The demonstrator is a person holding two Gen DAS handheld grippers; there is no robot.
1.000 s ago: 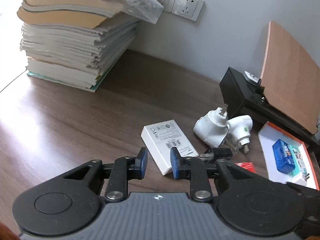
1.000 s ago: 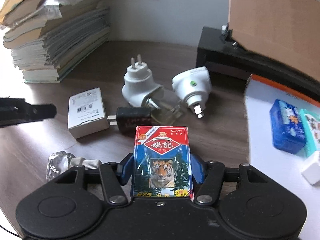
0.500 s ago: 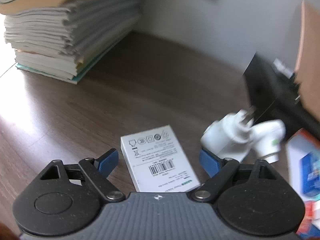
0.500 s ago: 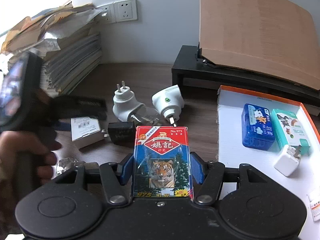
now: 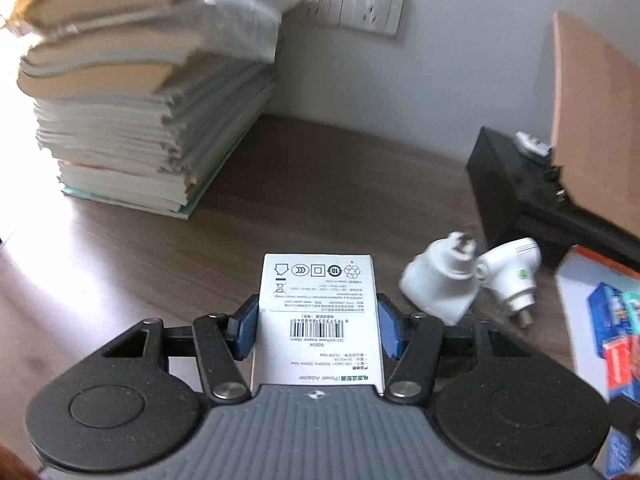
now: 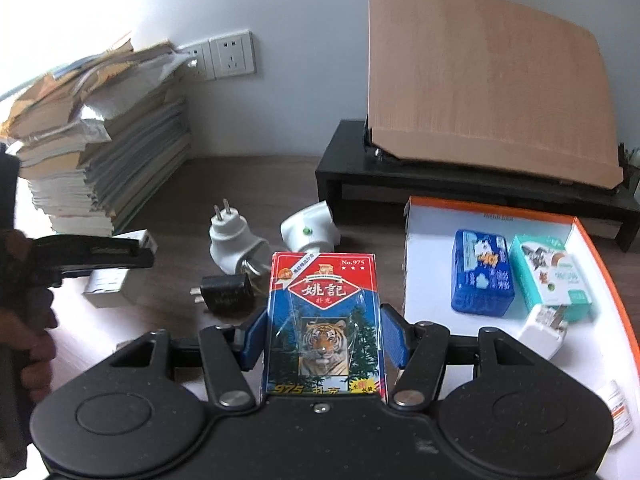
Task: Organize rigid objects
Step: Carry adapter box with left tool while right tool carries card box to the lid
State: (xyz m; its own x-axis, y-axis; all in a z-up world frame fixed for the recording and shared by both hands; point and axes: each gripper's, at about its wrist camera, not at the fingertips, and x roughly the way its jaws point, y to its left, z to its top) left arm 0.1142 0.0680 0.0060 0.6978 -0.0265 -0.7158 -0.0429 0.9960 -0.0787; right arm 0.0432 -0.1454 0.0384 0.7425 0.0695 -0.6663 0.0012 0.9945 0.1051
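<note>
Left gripper [image 5: 316, 330]: I have the white adapter box [image 5: 318, 312] between the blue pads [image 5: 244, 330]. The jaws have just been closing, and both pads now sit against the box's long sides, so I read it as clamped. The box runs straight out along the fingers, barcode face up, its far end past the fingertips. In the right wrist view it appears to sit low over the wooden desk [image 5: 312, 184]; whether it touches the desk, I cannot tell.

Right gripper [image 6: 324, 338]: jaws clamped on the tiger card pack [image 6: 324, 316], pads on both long sides, pack upright in the grip and lifted off the desk.

Taking the card pack as landmark, right wrist view:
- Just left of it, the black charger [image 6: 224, 292] lies flat.
- Beyond the charger, a white plug adapter [image 6: 232, 240], prongs up; right of that, a second white plug [image 6: 310, 228] with a green dot.
- Right of the pack, the orange-rimmed tray [image 6: 420, 248] holds a blue box [image 6: 482, 276], a teal box [image 6: 550, 276] and a small white charger [image 6: 544, 330].
- Far left, a hand [image 6: 24, 316] on the other tool.
- Behind everything: the paper stack [image 6: 100, 164] at far left, a black stand [image 6: 440, 184] bearing a brown board [image 6: 488, 80], and wall sockets [image 6: 232, 56].
</note>
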